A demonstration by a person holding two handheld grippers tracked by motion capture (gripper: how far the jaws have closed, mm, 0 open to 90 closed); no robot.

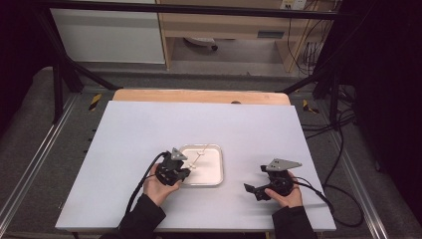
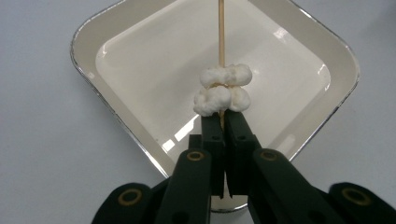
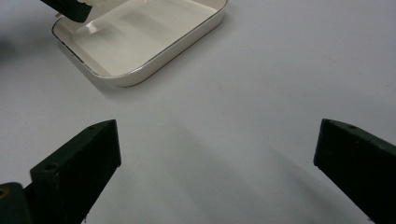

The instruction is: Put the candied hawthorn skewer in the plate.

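Two white marshmallows on a thin wooden skewer are held over the white tray near the counter's front edge, clamped in the left claw. The right claw is spread wide, gripping nothing. Lowering the skewer into the tray seems next.

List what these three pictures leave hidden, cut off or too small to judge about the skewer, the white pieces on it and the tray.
- Skewer: the left gripper view's top edge cuts off its far end; the shut left claw covers the near end.
- White pieces: what they are is unclear; tiny in the high view.
- Tray: the right gripper view's top edge crops its far side.
- Right claw: jaw tips only, wide apart.
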